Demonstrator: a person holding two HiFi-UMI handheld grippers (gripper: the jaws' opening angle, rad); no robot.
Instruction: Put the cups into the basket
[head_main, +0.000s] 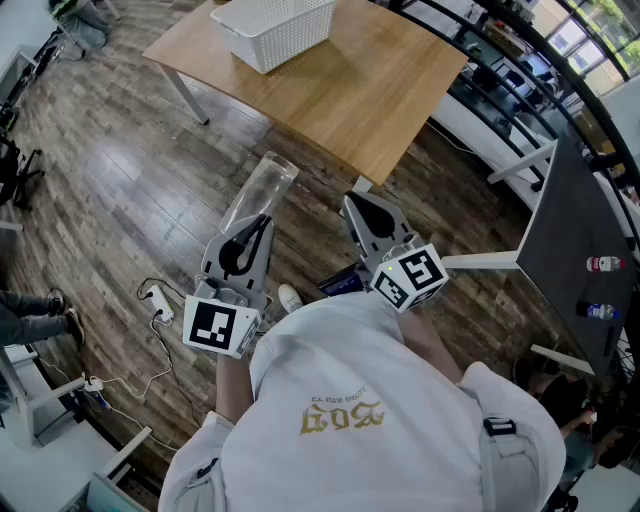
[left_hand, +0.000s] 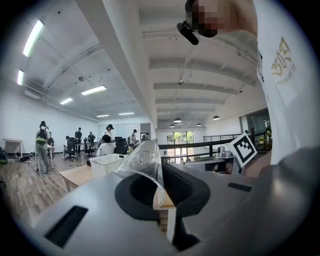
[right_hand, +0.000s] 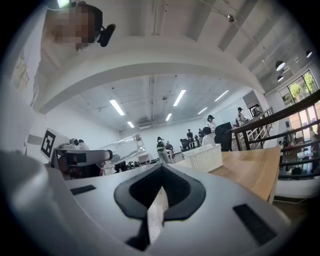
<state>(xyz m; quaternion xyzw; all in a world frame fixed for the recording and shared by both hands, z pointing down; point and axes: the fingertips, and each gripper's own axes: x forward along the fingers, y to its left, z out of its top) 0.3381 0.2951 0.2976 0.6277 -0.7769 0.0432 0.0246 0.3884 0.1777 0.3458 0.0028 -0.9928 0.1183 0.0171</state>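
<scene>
A clear plastic cup (head_main: 265, 185) sticks out forward from my left gripper (head_main: 258, 225), which is shut on its wall. In the left gripper view the cup (left_hand: 145, 160) is squeezed between the jaws and hides part of what lies ahead. My right gripper (head_main: 352, 203) is held beside it at about the same height, shut with nothing in it. The white slatted basket (head_main: 275, 28) stands on the far left part of the wooden table (head_main: 370, 90), well ahead of both grippers. The right gripper view shows the basket (right_hand: 205, 157) on the table and the held cup (right_hand: 122, 147) off to the left.
Both grippers hang over the dark plank floor, short of the table's near edge. A power strip with cables (head_main: 155, 295) lies on the floor at the left. A dark desk with bottles (head_main: 605, 265) stands at the right. People sit and stand far behind the basket (left_hand: 106, 162).
</scene>
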